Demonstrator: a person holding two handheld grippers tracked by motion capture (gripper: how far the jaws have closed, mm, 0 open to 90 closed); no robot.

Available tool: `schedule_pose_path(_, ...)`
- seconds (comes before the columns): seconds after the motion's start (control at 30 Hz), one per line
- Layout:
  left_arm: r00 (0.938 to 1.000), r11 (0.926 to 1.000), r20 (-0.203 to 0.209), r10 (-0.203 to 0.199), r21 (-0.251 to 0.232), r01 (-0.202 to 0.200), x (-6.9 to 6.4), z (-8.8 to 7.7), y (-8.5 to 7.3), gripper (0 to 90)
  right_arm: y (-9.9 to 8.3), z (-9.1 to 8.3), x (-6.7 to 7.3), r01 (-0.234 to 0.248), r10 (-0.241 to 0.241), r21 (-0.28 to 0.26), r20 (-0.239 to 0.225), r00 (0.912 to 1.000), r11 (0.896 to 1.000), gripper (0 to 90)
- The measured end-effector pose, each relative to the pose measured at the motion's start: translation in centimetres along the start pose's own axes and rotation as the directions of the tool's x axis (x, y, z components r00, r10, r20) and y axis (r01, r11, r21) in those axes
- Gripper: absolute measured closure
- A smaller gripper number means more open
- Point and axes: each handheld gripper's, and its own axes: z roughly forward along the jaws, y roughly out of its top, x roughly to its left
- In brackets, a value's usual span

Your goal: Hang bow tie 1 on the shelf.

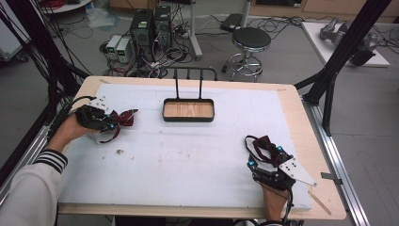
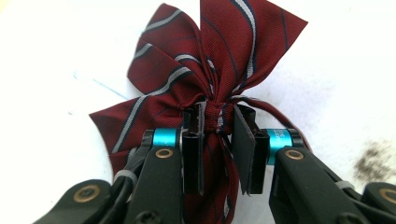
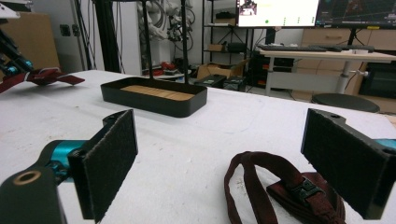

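Two hand-held grippers work over one table [image 1: 197,155] covered with a white foam sheet. The left hand-held gripper [image 1: 109,121] is at the table's left side, held in the person's left hand [image 1: 70,131]. In the left gripper view its jaws are clamped together on the knotted centre of a dark red striped fabric bow tie [image 2: 205,70], whose loops fan out beyond the pads [image 2: 194,140] and rest against the white sheet.

The right hand-held gripper [image 1: 264,155] is near the table's front right corner, held in the person's right hand [image 1: 274,200]. Its jaws stand wide apart and grip nothing. Between them, on the sheet, lies a second dark red piece: a looped neck strap with a small black clasp [image 3: 285,191], touching neither pad in the right gripper view.

One shallow black rectangular tray with a wooden floor [image 1: 188,117] sits in the middle of the far half of the table, well apart from both grippers. One black metal rack with short pegs [image 1: 189,80] rises just behind it. One round black stool [image 1: 251,40] stands on the floor beyond the table.
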Motion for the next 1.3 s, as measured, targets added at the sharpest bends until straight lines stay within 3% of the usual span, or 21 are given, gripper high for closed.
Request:
schedule_pose_path(0.17, 0.9985, 0.9973, -0.020, -0.051, -0.054, 0.050, -0.2, -0.4, 0.4, 74.2, 0.0, 0.0, 0.0, -0.001, 0.001, -0.001, 0.000, 1.0000, 1.000, 9.9)
schedule_pose_path(0.47, 0.9942, 0.9880, -0.057, -0.092, -0.130, 0.084, -0.6, -1.2, 1.2, 74.2, 0.0, 0.0, 0.0, 0.000, 0.000, 0.001, -0.002, 1.0000, 1.000, 9.9)
schedule_pose_path(0.5, 0.9915, 0.9814, -0.073, -0.107, -0.168, 0.094, -0.6, -1.5, 1.5, 74.2, 0.0, 0.0, 0.0, -0.005, 0.005, 0.004, -0.001, 1.0000, 1.000, 9.9)
schedule_pose_path(0.63, 0.9880, 0.9692, -0.088, -0.127, -0.223, 0.105, -0.6, -2.2, 2.1, 74.3, 0.0, 0.0, 0.0, -0.002, 0.002, 0.002, -0.002, 1.0000, 1.000, 9.9)
schedule_pose_path(0.87, 0.9850, 0.9543, -0.087, -0.149, -0.273, 0.120, -0.9, -2.6, 3.1, 74.2, 0.0, 0.0, 0.0, -0.004, 0.004, 0.002, -0.003, 1.0000, 1.000, 9.9)
schedule_pose_path(0.9, 0.9830, 0.9464, -0.081, -0.165, -0.293, 0.135, -0.9, -2.6, 3.5, 74.2, 0.0, 0.0, 0.0, -0.005, 0.005, 0.002, -0.003, 1.0000, 1.000, 9.9)
schedule_pose_path(1.03, 0.9796, 0.9316, -0.076, -0.186, -0.330, 0.152, -1.1, -2.8, 4.1, 74.2, 0.0, 0.0, 0.0, -0.005, 0.005, 0.003, -0.002, 1.0000, 1.000, 9.9)
schedule_pose_path(1.17, 0.9773, 0.9245, -0.079, -0.197, -0.347, 0.158, -1.2, -2.9, 4.6, 74.2, 0.0, 0.0, -0.1, -0.002, 0.002, 0.000, -0.002, 1.0000, 1.000, 9.9)
schedule_pose_path(1.23, 0.9748, 0.9165, -0.088, -0.205, -0.367, 0.160, -1.3, -3.0, 5.0, 74.2, 0.0, 0.0, -0.1, -0.002, 0.002, 0.001, -0.002, 1.0000, 1.000, 9.9)
schedule_pose_path(1.3, 0.9712, 0.9027, -0.089, -0.221, -0.396, 0.169, -1.5, -3.1, 5.4, 74.2, 0.0, 0.0, -0.1, -0.001, 0.001, 0.001, -0.002, 1.0000, 1.000, 9.9)
